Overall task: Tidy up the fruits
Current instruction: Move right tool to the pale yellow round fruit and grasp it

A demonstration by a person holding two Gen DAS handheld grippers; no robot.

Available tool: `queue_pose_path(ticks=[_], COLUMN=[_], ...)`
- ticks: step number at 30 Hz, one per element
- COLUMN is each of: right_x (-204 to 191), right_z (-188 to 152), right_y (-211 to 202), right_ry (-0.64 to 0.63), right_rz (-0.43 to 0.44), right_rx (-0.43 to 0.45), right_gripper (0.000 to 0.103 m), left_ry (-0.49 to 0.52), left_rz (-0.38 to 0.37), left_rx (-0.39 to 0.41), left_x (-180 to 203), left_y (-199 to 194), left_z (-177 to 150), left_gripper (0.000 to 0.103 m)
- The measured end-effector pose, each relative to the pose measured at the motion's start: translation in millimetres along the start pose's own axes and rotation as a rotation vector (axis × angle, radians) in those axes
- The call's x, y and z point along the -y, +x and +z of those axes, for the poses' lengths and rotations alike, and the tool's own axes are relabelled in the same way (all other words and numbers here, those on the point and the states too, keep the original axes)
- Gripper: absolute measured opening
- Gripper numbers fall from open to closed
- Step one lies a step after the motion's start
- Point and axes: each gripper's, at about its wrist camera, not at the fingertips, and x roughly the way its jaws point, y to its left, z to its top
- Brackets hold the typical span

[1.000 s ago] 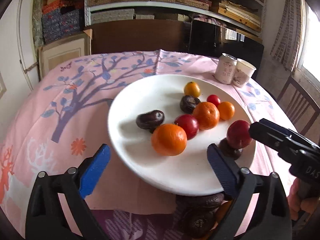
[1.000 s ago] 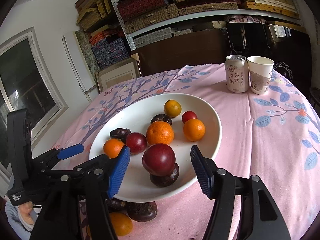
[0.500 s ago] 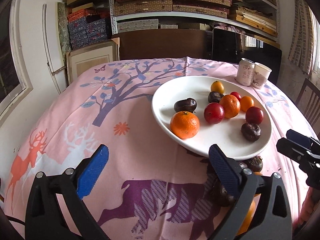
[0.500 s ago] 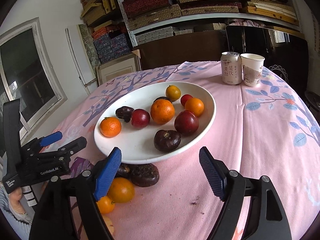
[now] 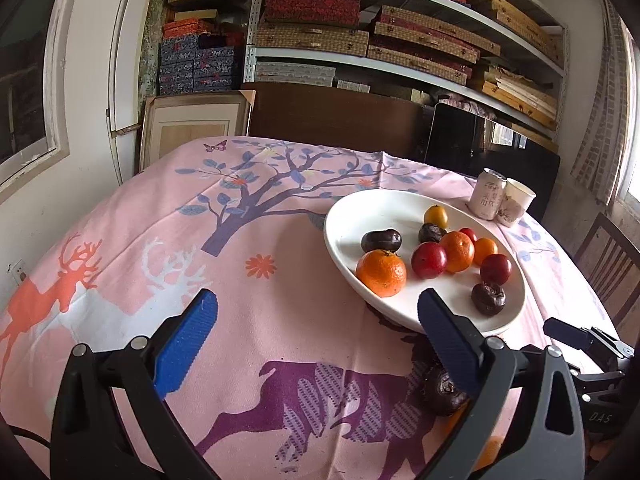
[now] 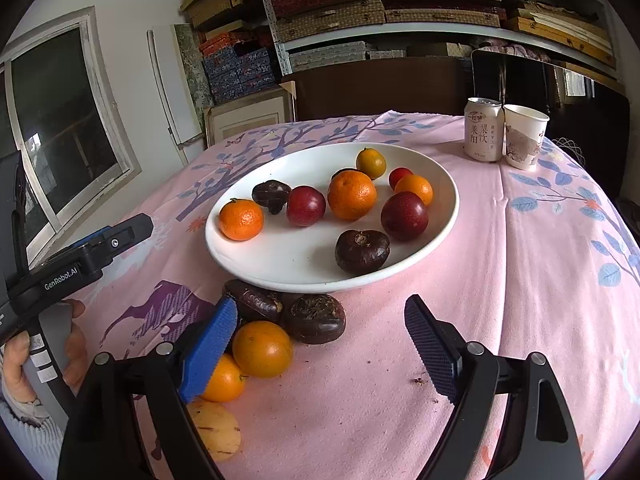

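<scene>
A white plate (image 6: 296,256) on the pink tablecloth holds oranges, red plums and dark brown fruits. In front of it lie two loose dark fruits (image 6: 316,318), an orange (image 6: 262,348), a smaller orange (image 6: 226,380) and a pale yellow fruit (image 6: 216,432). My right gripper (image 6: 322,307) hovers over this pile, its jaws opening, with nothing gripped between them. My left gripper (image 5: 318,300) stands open above bare cloth, left of the plate (image 5: 380,208). One dark fruit (image 5: 442,390) peeks out behind its right finger. A hand (image 6: 16,356) holds the left gripper's body at the right wrist view's left edge.
A drink can (image 6: 482,134) and a paper cup (image 6: 522,138) stand at the table's far right. A wooden chair (image 5: 608,260) is by the right edge. Shelves of boxes and a framed panel fill the wall behind the table.
Both grippers have drawn back from the plate, the left one toward the left. The red plum seen between the right fingers now lies on the plate. The right jaws have spread wider.
</scene>
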Motion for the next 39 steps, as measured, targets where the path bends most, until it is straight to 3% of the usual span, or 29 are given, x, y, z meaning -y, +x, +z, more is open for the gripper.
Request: queue_pose_path(ticks=[17, 23, 29, 39], right_x=[-26.8, -41.5, -53.8, -71.2], right_z=[-16.0, -26.8, -42.9, -49.2], right_y=[-12.1, -14.1, -11.9, -12.0], right_ry=[-0.058, -0.113, -0.178, -0.264], right_rz=[0.026, 0.052, 0.010, -0.063], right_rx=[-0.009, -0.065, -0.174, -0.192], right_gripper=[0.093, 0.093, 0.098, 0.098], left_ry=[0.042, 0.049, -0.007, 0.016], left_rz=[0.057, 0.081, 0.089, 0.074], left_rx=[0.012, -0.004, -0.061, -0.083], left_x=[3.5, 0.6, -11.8, -4.8], left_y=[2.0, 7.7, 17.3, 18.9], left_z=[-1.6, -2.4, -3.4, -5.4], left_gripper=[0.098, 0.098, 0.098, 0.098])
